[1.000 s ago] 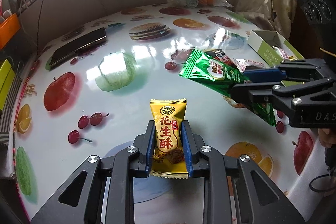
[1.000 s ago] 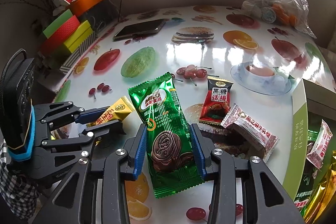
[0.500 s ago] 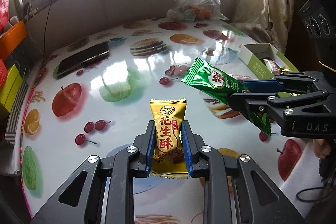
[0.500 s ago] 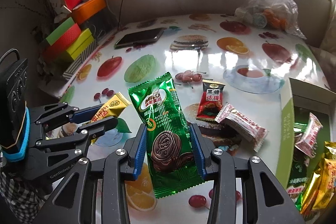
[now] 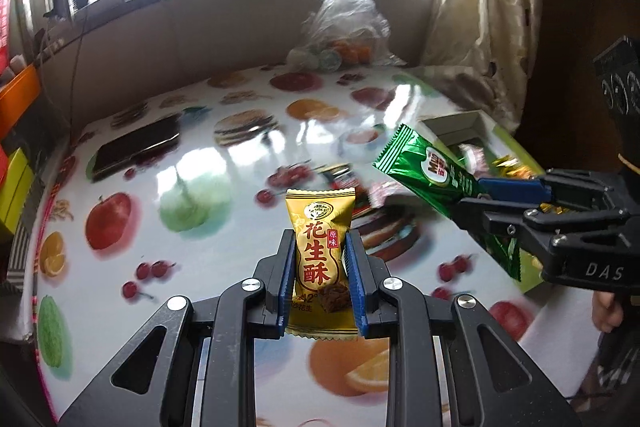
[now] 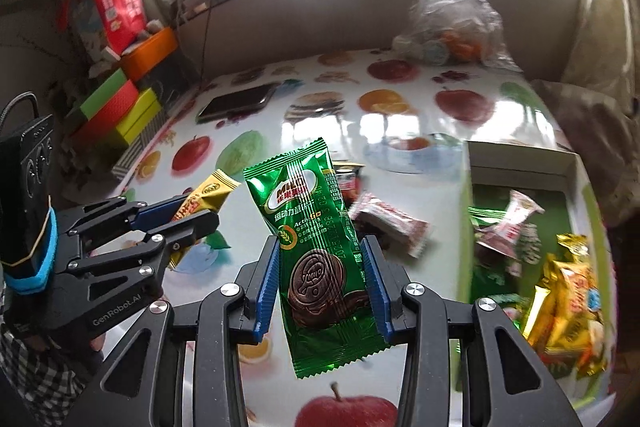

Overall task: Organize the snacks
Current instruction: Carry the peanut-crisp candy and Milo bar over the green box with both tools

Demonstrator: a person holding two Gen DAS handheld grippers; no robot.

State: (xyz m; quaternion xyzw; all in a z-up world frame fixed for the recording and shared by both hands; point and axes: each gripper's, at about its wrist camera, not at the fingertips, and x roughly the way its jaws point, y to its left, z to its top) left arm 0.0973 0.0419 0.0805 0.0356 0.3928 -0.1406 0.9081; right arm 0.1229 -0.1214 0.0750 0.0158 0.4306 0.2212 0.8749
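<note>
Starting at the far left of the green box (image 6: 464, 227), which serves as landmark on the fruit-printed table (image 5: 224, 259), a stack of coloured boxes (image 6: 116, 115) is seen beyond the table's edge, and a dark phone (image 6: 236, 103) lies flat on the table well to the left of that box. Nearer, still left of the box, the left gripper (image 5: 322, 267) is held above the table with its blue pads pressed narrowly on a yellow peanut-candy packet (image 5: 322, 255), which stands upright between them (its top edge pokes above the fingertips). In the right wrist view the same gripper (image 6: 200, 211) is seen from the side, the yellow packet (image 6: 208, 193) jutting from its tip.

Closer to the box, the right gripper (image 6: 320, 279) is closed at middling width on a green Milo biscuit packet (image 6: 316, 247), gripped by its lower half and lifted clear of the table. From the left wrist view this gripper (image 5: 472, 195) is seen just left of the box (image 5: 480, 131), the green packet (image 5: 428, 167) slanting up and away.

Between the green packet and the box, a dark red packet (image 6: 346, 179) and a red-and-white packet (image 6: 390, 223) lie on the table, blurred. Inside the box, several wrapped snacks (image 6: 560, 291) are piled. Far behind the box, a clear plastic bag (image 6: 452, 19) rests by the wall.
</note>
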